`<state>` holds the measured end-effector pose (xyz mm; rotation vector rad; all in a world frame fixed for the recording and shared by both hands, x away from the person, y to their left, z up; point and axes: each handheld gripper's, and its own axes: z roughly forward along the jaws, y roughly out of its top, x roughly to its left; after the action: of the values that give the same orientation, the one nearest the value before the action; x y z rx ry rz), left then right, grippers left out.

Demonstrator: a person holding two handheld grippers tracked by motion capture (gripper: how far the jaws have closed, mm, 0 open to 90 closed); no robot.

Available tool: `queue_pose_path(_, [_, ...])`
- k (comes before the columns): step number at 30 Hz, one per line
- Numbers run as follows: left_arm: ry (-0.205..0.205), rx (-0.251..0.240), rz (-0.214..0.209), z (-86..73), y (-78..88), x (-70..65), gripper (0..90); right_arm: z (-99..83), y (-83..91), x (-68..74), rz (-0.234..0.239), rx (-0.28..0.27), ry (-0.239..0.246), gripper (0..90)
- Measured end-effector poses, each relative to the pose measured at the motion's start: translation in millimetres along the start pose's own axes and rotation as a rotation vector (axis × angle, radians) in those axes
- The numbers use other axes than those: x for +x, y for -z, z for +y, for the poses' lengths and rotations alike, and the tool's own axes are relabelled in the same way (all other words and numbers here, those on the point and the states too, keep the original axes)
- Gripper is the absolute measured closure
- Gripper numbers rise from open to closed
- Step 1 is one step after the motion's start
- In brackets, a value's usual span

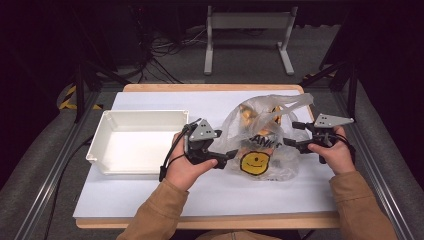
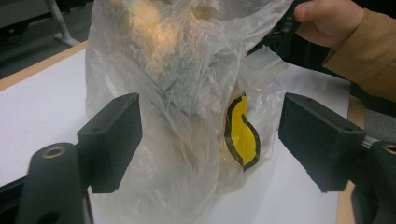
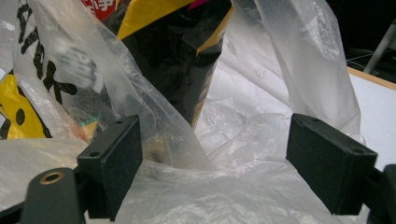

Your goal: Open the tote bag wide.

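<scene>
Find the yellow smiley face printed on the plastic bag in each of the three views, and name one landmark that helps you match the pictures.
High view: the smiley face is low on the bag's near side, at the middle of the table.
Left gripper view: its edge shows right of centre, between the black fingers.
Right gripper view: a yellow part sits at the far left edge.
Shared landmark: the clear plastic bag itself.

Bag's (image 1: 265, 135) contents blurred behind plastic
</scene>
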<state>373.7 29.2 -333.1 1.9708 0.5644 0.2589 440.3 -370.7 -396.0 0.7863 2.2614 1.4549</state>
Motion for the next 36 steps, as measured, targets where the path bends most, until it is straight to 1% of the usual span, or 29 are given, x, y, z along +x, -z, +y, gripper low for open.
queue_pose_path(2, [-0.007,-0.014,-0.001,0.5,-5.7,2.2,27.9,0.7,0.4,0.6,0.0,-0.003,0.003,19.1])
queue_pose_path(3, [-0.013,-0.03,0.012,0.3,-8.8,4.1,31.9,1.0,0.5,1.0,0.002,-0.003,0.005,19.1])
queue_pose_path(4, [-0.01,-0.035,0.018,0.1,-10.5,5.6,41.7,1.3,0.5,1.5,0.004,-0.005,0.008,19.1])
queue_pose_path(5, [0.006,-0.042,0.033,-0.2,-12.4,8.6,49.5,1.6,0.6,1.8,0.004,-0.004,0.01,19.1])
queue_pose_path(6, [0.011,-0.05,0.045,-0.5,-12.7,10.3,59.3,2.3,1.2,2.4,0.003,-0.007,0.013,19.1])
queue_pose_path(7, [0.029,-0.057,0.047,-1.0,-12.9,12.3,65.7,2.6,1.5,2.6,0.003,-0.008,0.015,19.1])
queue_pose_path(8, [0.041,-0.057,0.049,-1.3,-12.6,13.8,70.6,3.2,2.0,2.7,0.003,-0.011,0.018,19.1])
queue_pose_path(9, [0.047,-0.06,0.057,-1.8,-12.4,16.0,73.9,3.6,2.6,2.7,0.002,-0.012,0.021,19.1])
queue_pose_path(10, [0.052,-0.059,0.069,-2.8,-12.0,18.3,79.7,4.1,3.2,2.7,0.003,-0.017,0.022,19.1])
queue_pose_path(11, [0.063,-0.056,0.078,-3.7,-11.8,19.6,82.6,4.8,4.1,2.7,0.002,-0.021,0.023,19.1])
queue_pose_path(12, [0.06,-0.052,0.093,-4.8,-11.3,21.5,84.4,5.3,4.7,2.7,0.002,-0.025,0.025,18.5])
queue_pose_path(13, [0.077,-0.053,0.099,-6.2,-11.9,22.2,85.6,5.7,5.2,2.8,-0.001,-0.027,0.029,17.9])
queue_pose_path(15, [0.092,-0.041,0.109,-9.0,-12.6,24.7,86.3,6.2,5.6,3.0,-0.003,-0.028,0.035,17.5])
queue_pose_path(20, [0.104,0.023,0.157,-18.3,-17.2,27.6,86.5,6.8,5.3,4.4,0.0,-0.027,0.039,17.2])
queue_pose_path(22, [0.131,0.04,0.156,-24.2,-19.9,29.5,86.6,7.1,4.7,5.4,0.003,-0.028,0.041,17.1])
queue_pose_path(23, [0.145,0.056,0.16,-28.1,-21.9,30.6,86.7,7.2,4.3,5.9,0.005,-0.026,0.044,17.0])
queue_pose_path(24, [0.15,0.064,0.159,-29.6,-23.0,30.9,86.6,7.4,3.1,6.9,0.009,-0.025,0.05,16.9])
queue_pose_path(25, [0.15,0.064,0.159,-29.6,-23.0,30.9,86.6,7.4,3.1,6.9,0.009,-0.025,0.05,16.9])
queue_pose_path(26, [0.15,0.087,0.154,-33.8,-25.5,32.1,86.6,7.3,1.8,7.8,0.013,-0.02,0.054,16.7])
queue_pose_path(27, [0.158,0.097,0.15,-36.0,-27.0,31.8,86.6,7.2,1.4,8.0,0.014,-0.018,0.056,16.5])
queue_pose_path(28, [0.158,0.097,0.15,-36.0,-27.0,31.8,86.3,7.2,1.4,8.0,0.014,-0.018,0.056,16.5])
queue_pose_path(29, [0.159,0.115,0.151,-38.7,-28.7,31.8,86.3,7.1,1.0,8.3,0.013,-0.014,0.058,16.4])
queue_pose_path(32, [0.17,0.136,0.141,-45.4,-32.6,32.4,85.4,6.5,-0.2,9.2,0.018,-0.011,0.06,16.3])
queue_pose_path(35, [0.194,0.158,0.13,-52.4,-37.1,31.8,86.0,5.5,-1.7,9.9,0.025,-0.006,0.065,16.3])
queue_pose_path(36, [0.193,0.164,0.129,-53.6,-37.8,31.9,86.3,5.4,-2.4,10.5,0.028,-0.007,0.063,16.2])
